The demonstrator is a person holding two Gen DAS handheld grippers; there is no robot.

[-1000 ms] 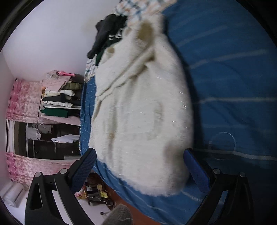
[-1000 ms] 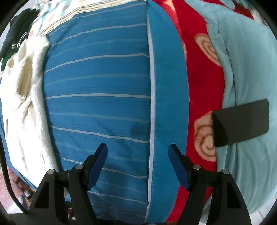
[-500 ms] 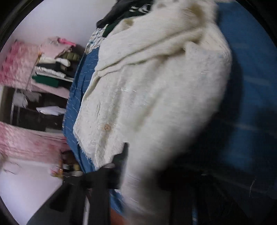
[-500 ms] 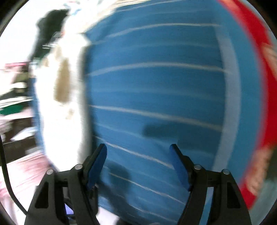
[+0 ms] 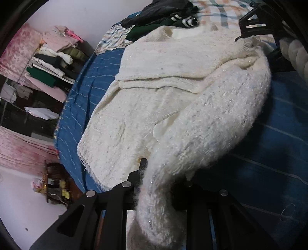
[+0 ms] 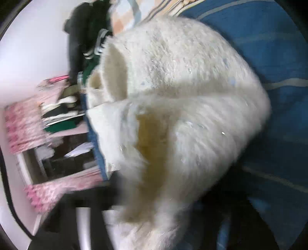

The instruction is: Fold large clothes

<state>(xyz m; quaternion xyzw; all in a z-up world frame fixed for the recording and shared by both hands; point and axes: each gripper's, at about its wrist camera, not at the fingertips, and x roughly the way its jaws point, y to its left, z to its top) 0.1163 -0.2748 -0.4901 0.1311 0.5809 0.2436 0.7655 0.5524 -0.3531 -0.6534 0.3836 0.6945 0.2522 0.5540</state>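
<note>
Left gripper (image 5: 159,173): had been spread a second earlier, we found it pinching cream fleece coat (image 5: 173,107) hem | Right gripper: blurred, cannot tell | Coat on blue bedspread (image 5: 269,153), edge lifted | Fold started.

Bare blue bedspread (image 5: 269,153) right of coat (image 5: 173,107); clothes pile (image 5: 163,13) blocks far end.

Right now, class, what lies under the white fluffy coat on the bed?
Under the white fluffy coat lies the blue striped bedspread, showing on either side. Whatever is directly beneath the coat is covered.
</note>
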